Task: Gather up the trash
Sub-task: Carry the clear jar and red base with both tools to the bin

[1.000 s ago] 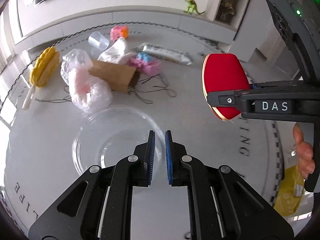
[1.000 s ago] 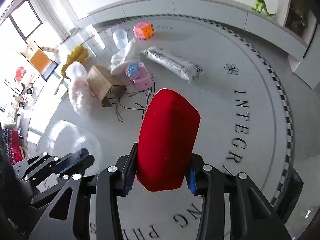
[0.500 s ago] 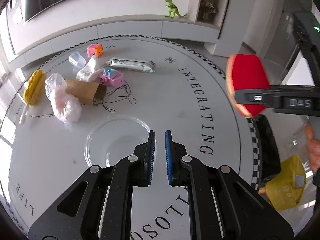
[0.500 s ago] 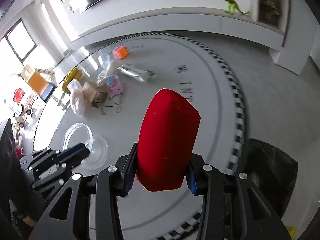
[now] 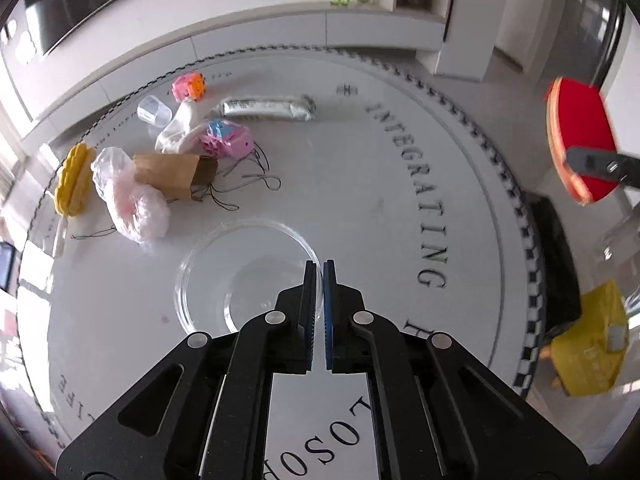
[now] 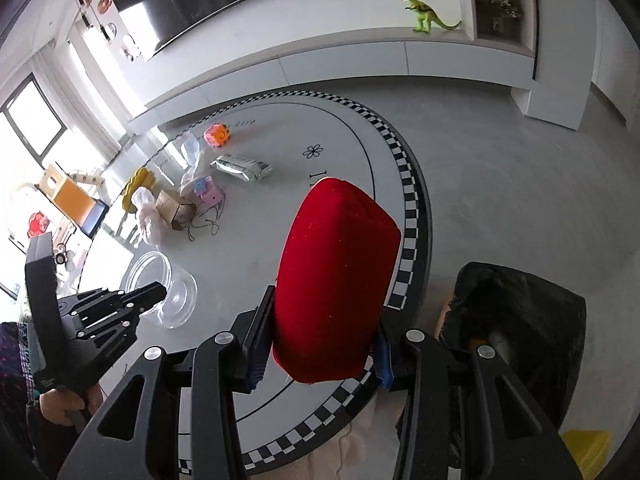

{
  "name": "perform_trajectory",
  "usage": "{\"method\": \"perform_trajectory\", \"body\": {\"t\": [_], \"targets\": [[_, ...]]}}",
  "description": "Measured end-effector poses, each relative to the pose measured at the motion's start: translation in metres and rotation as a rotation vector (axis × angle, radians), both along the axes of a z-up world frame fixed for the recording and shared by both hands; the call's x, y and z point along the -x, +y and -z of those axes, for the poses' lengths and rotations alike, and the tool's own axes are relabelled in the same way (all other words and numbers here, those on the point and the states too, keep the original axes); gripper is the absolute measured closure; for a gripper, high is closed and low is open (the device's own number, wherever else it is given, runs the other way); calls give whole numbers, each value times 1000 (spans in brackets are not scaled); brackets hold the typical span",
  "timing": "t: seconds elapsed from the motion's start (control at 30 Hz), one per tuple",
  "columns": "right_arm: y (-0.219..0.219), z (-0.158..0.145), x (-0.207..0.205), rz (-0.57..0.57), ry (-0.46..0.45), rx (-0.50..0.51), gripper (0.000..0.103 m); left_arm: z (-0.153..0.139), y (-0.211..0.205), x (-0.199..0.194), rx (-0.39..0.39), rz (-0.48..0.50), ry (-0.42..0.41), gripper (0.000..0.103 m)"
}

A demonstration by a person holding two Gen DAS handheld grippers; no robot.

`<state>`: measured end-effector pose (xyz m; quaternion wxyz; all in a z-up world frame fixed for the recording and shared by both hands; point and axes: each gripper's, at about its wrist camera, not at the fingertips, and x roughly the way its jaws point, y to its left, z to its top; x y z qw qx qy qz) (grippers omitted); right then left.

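Right tongs clamp the red pouch above the black bag.

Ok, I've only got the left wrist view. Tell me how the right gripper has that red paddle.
Observer: The right gripper is shut on the red paddle, with one pad on each side edge.
Operator: Now say what's to its right.
Observer: A black bin bag sits just beyond the checkered edge. Its mouth looks open.
Operator: Report what's behind my left gripper.
Observer: A hand holds the handle of the left gripper.
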<state>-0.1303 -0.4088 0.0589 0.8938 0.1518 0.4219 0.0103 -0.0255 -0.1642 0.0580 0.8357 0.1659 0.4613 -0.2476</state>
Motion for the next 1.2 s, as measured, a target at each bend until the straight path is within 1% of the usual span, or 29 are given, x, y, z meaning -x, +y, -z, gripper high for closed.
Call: {"method": "perform_trajectory", "body": {"t": [0.03,0.07,0.2,0.23,0.37,0.5,0.6,0.67,0.8,1.0,1.13,1.2], "targets": [[-1,0,1,1,-1,-1,59,4,-1,-1,-10,-7,5,94],[-1,0,2,2,-1,-2,59,6,-1,-2,-10,-17,11,94],[-6,2,6,9,-2,-6,59,12,1,-4,25,-29,36,94],[-9,2,7,15,-5,-10,59,12,-1,-3,29,-20,41,98],[-19,-1,16,32,-20,-21,59,1,-18,9,51,38,27,98],[-36,-5,31,59,-38,-27,59,-18,-52,23,74,121,1,98],[-56,-8,47,98,-49,-28,59,-29,-88,38,97,205,-5,98],[-70,-8,59,130,-52,-26,59,-33,-111,48,101,256,-5,98],[-105,-5,84,209,-47,-23,59,-36,-170,81,102,400,4,98],[-152,14,119,326,6,-18,59,-27,-239,136,100,586,45,98],[-177,31,132,393,67,-21,59,-11,-267,156,99,641,91,98],[-188,44,134,416,128,-27,56,2,-280,162,92,649,118,98]]}}
